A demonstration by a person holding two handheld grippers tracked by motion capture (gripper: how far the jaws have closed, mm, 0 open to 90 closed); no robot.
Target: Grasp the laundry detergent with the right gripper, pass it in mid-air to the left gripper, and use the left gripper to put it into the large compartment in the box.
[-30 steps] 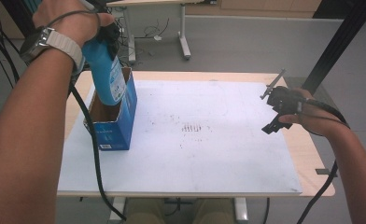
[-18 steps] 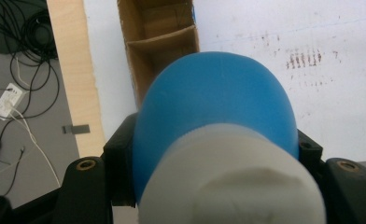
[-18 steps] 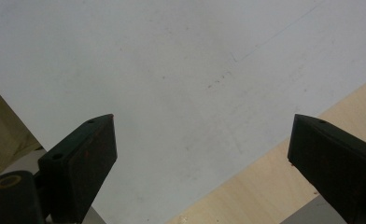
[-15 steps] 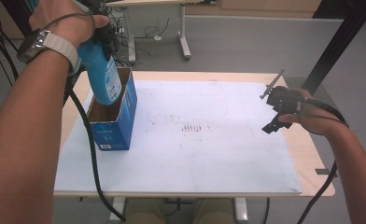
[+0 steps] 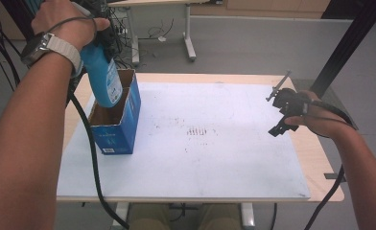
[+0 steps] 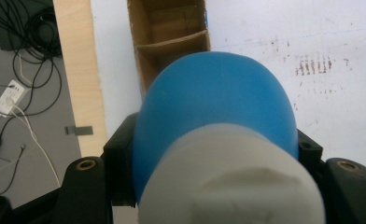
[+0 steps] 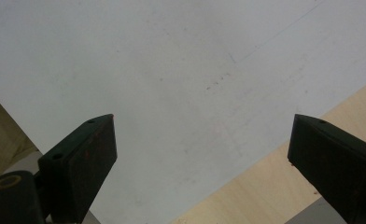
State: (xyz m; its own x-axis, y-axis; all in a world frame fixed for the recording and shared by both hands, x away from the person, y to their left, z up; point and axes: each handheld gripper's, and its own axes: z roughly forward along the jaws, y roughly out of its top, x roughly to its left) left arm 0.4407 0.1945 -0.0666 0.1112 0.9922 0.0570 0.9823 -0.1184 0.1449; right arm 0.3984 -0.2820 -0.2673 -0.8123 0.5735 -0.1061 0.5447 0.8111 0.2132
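My left gripper (image 6: 209,154) clamped the blue bottle (image 5: 101,76) near-upright, base down, over the box (image 5: 123,120) by the table's (image 5: 320,158) left edge; right gripper (image 7: 200,158) gaped, empty.

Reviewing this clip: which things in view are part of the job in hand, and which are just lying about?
Part of the job:
- blue bottle, clamped in the left gripper, above the box
- blue cardboard box, open at the top, with a divider inside

Just there:
- right gripper, jaws open, nothing between them, over the table's right edge
- white mat with faint marks
- cables on the floor
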